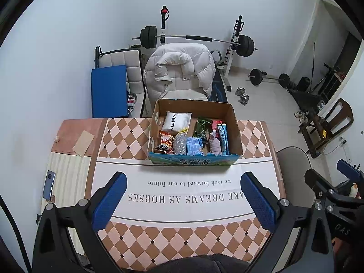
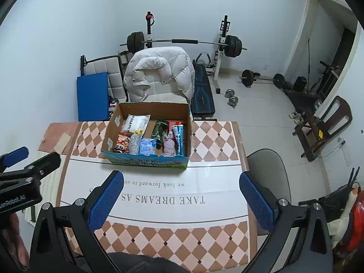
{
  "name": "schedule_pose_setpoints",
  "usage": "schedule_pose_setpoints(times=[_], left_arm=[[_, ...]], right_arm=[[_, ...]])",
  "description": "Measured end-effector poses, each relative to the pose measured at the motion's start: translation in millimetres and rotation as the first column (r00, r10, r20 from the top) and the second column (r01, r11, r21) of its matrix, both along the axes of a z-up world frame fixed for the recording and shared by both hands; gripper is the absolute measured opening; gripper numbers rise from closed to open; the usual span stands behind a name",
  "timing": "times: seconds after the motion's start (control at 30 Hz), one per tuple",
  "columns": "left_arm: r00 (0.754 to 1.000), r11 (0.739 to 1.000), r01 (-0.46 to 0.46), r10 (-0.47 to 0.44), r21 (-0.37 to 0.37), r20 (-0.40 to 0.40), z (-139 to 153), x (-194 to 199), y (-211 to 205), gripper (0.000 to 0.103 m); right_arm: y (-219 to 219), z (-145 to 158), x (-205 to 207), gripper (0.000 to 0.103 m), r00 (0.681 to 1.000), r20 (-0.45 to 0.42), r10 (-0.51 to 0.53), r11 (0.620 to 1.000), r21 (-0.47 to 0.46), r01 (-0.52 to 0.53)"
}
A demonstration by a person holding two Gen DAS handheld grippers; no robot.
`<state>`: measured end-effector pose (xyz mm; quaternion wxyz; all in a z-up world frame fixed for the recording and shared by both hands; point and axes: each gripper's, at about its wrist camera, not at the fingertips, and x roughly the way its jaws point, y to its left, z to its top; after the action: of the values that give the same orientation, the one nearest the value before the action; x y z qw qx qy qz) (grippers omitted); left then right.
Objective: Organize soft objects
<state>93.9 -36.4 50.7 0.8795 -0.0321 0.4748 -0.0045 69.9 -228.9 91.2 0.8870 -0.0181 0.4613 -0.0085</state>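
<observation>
- The bench [image 1: 254, 134], covered in a diamond-patterned cloth with a printed white band, is carrying everything; its near half is lying bare of soft things, which looks like the working room left for sorting.
- The cardboard box [image 1: 236, 132] is sitting against the far edge of the bench, roughly midway between the far corners, with its long axis running along that edge and its open top facing up, so the contents are reachable from the near side.
- The left gripper [image 1: 183, 199] is hovering over the near half of the bench, jaws spread wide with nothing between them, aimed straight at the box; this reads as a ready stance before a first pick.
- The right gripper [image 2: 180, 199] is hanging beside it, nearer the right edge, jaws likewise released and holding nothing.
- The white pouch [image 1: 177, 121] is lying flat in the box's far-left part, long axis pointing toward the far edge.
- The blue packet [image 1: 193, 145] is leaning against the near wall.
- The glittery bottle [image 1: 179, 142] is standing tilted just left of it, neck pointing away.
- The mauve cloth [image 1: 215, 144] is slumping near the right wall, beside a long blue tube [image 1: 224, 141] running near to far.
- The panda snack bag [image 1: 166, 142] is tucked in the near-left corner.
</observation>
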Motion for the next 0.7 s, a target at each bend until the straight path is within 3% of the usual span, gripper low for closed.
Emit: schedule_pose_setpoints(times=[0.23, 0.7], left_arm=[[1.0, 0.999, -0.002, 0.0, 0.05, 0.03, 0, 7, -3, 0.103], [0.998, 0.999, -0.002, 0.0, 0.046, 0.056, 4, 26, -2, 0.103]], right_arm=[[-3, 1, 10, 0.103, 0.999, 0.038, -0.022, 0.999, -0.032, 0.023], [-3, 9, 30, 0.103, 0.997, 0.077, -0.031, 0.998, -0.043, 0.035]])
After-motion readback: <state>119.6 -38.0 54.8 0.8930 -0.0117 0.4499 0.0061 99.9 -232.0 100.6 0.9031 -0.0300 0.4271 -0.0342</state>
